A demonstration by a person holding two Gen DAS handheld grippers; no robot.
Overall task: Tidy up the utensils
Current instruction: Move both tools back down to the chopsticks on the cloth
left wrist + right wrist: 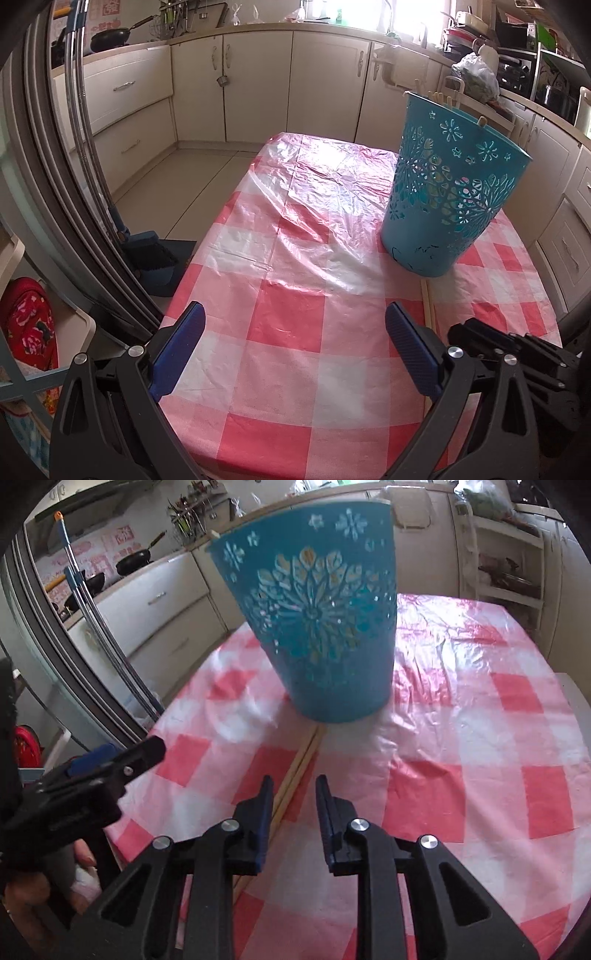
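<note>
tablecloth point(295, 332): thin plastic sheet, glossy, creased and crinkled
basket point(448, 192): blue plastic, matt, smooth, pierced with cut-out flowers
chopsticks point(299, 764): pale wood, plain, unvarnished look
gripper pads point(413, 354): blue, finely ribbed, rubbery look
gripper frames point(221, 886): black matt plastic with bright metal rivets
cabinet doors point(255, 81): cream, smooth, faint sheen
mop poles point(79, 110): shiny metal
</note>
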